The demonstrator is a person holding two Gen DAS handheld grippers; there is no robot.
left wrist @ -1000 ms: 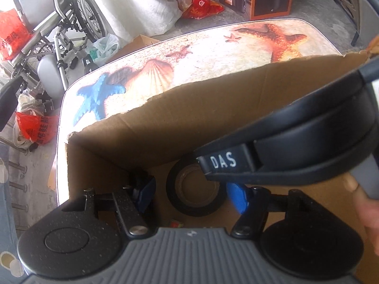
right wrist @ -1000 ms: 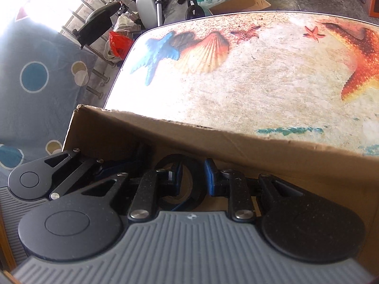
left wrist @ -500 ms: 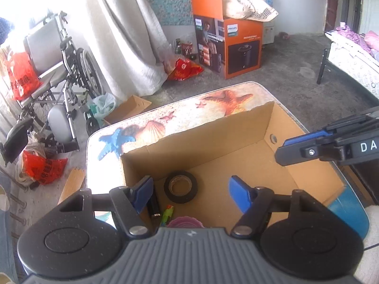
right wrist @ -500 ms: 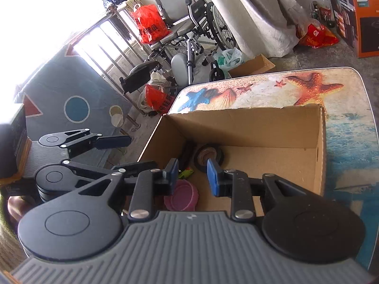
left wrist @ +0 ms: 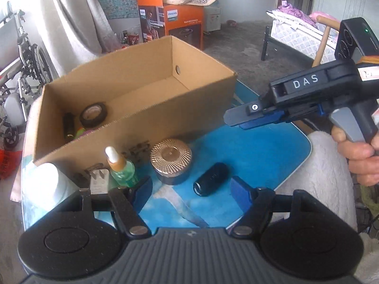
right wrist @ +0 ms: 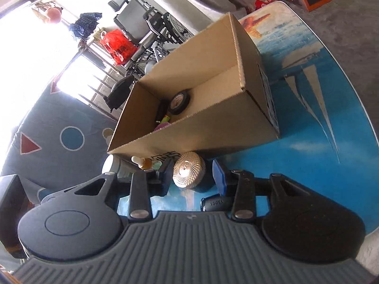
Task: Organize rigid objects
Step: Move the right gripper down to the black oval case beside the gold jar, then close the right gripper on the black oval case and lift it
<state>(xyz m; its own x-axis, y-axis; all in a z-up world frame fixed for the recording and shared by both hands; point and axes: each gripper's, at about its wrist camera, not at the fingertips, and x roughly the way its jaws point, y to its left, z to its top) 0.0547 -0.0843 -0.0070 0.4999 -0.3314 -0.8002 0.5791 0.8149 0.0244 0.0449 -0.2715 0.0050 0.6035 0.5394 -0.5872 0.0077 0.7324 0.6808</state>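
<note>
An open cardboard box [left wrist: 142, 90] stands on the blue picture table [left wrist: 260, 156] with a black tape roll [left wrist: 92, 114] and a few small items inside. In front of it are a gold-lidded round jar [left wrist: 171, 157], a black key fob [left wrist: 210, 182], a green dropper bottle [left wrist: 120, 165], a white plug [left wrist: 98, 181] and a white tub [left wrist: 45, 184]. My left gripper [left wrist: 189, 190] hangs open above the fob, empty. My right gripper [right wrist: 191, 175] is open, its jaws opening, with nothing between the pads. The jar [right wrist: 188, 172] lies just beyond its fingertips and the key fob [right wrist: 214, 204] under its right finger.
A wheelchair [left wrist: 23, 66] and red bags stand left of the table, an orange appliance carton [left wrist: 180, 23] behind it, a bed [left wrist: 303, 35] at the far right. White fleece [left wrist: 327, 170] borders the table's near right edge. A hand [left wrist: 360, 151] holds the right gripper's handle.
Both grippers have pulled back out of the box to the near side of the table. The tape roll stays inside. The right gripper's jaws have widened.
</note>
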